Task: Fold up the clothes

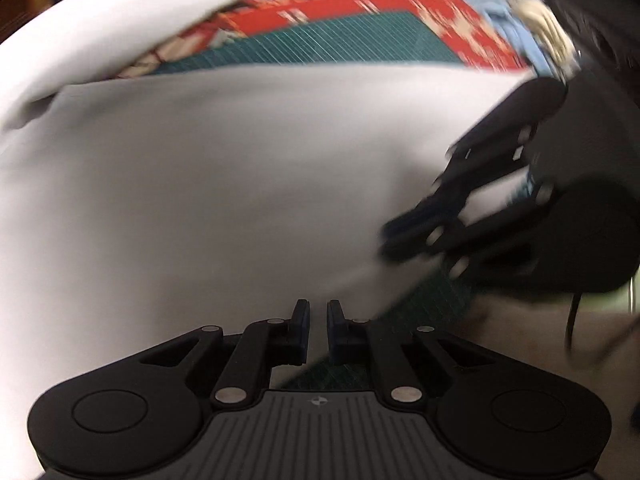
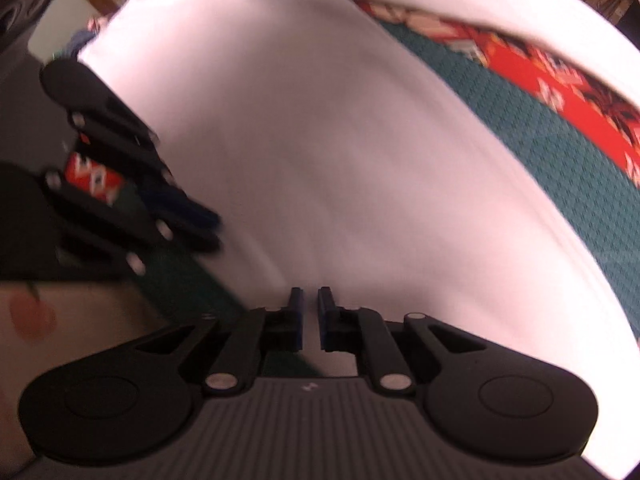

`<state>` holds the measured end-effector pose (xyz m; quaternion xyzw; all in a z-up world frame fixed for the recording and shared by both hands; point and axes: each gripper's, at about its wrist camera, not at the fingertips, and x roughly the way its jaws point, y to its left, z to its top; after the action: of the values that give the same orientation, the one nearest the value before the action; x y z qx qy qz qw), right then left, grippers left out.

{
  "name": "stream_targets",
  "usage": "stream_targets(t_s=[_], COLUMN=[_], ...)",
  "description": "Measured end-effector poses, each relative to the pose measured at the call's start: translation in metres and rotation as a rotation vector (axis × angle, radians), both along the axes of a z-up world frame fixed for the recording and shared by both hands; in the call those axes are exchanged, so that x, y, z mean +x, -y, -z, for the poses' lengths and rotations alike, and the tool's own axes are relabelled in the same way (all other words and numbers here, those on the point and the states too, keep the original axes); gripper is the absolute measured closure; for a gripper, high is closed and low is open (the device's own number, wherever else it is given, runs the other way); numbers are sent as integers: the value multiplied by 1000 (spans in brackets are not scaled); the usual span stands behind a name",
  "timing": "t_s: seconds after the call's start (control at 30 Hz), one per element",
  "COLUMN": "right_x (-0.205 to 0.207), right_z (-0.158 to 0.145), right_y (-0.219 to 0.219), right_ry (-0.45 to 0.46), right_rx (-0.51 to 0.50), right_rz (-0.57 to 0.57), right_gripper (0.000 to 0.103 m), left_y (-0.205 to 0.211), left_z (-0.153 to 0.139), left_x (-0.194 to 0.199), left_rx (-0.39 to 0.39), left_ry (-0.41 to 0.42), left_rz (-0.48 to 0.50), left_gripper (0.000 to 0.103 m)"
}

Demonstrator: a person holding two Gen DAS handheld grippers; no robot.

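From the left wrist view, the left gripper [image 1: 318, 320] has its two black fingers drawn nearly together, and the near edge of a plain white soft-cloth garment [image 1: 224, 184] runs into the narrow gap between them, so it appears pinched on that hem; the garment spreads ahead over a dark green gridded cutting mat [image 1: 320, 46], which lies on a red patterned tablecloth [image 1: 384, 12]. The right gripper [image 1: 404, 236] comes in from the right, its fingers closed at the garment's side edge, though blur hides the contact. From the right wrist view, the right gripper [image 2: 310, 312] likewise has its fingers almost shut, with white cloth [image 2: 320, 140] between them, and the left gripper [image 2: 200, 228] sits at the cloth's left edge. The fabric looks light, limp and a little slippery, likely to sag and crease wherever it is unsupported, so I judge the hems and corners the best places to hold, both grips kept apart to keep the edge taut
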<state>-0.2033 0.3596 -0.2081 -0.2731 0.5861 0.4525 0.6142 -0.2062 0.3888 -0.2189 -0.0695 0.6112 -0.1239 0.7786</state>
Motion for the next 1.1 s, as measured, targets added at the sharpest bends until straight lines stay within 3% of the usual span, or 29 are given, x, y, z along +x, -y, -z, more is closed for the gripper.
stream_targets(t_s=[0.2, 0.3, 0.4, 0.5, 0.63, 0.73, 0.83, 0.93, 1.1], right_x=[14, 32, 51, 79, 126, 164, 210, 257, 331], right_z=[-11, -26, -39, -49, -55, -60, -65, -67, -72], right_y=[45, 58, 60, 58, 61, 70, 83, 93, 92], right_ry=[-23, 1, 56, 90, 130, 144, 112, 106, 137], right_rx=[-53, -9, 11, 44, 71, 94, 118, 134, 121], right_rz=[111, 179, 208, 261, 349, 462, 632, 775, 889], right_gripper=[90, 88, 80, 72, 71, 71, 71, 71, 71], left_y=[-4, -19, -45, -74, -121, -168, -229, -289, -380], left_z=[-4, -16, -28, -40, -50, -53, -60, -67, -68], left_x=[2, 5, 10, 21, 33, 41, 50, 58, 71], left_rx=[-4, 15, 35, 93, 175, 174, 132, 28, -144], left_ry=[-28, -12, 2, 31, 57, 43, 31, 20, -12], left_rz=[-11, -78, -167, -248, -362, -502, -709, -944, -1325], left_gripper=[94, 91, 77, 70, 67, 67, 67, 67, 62])
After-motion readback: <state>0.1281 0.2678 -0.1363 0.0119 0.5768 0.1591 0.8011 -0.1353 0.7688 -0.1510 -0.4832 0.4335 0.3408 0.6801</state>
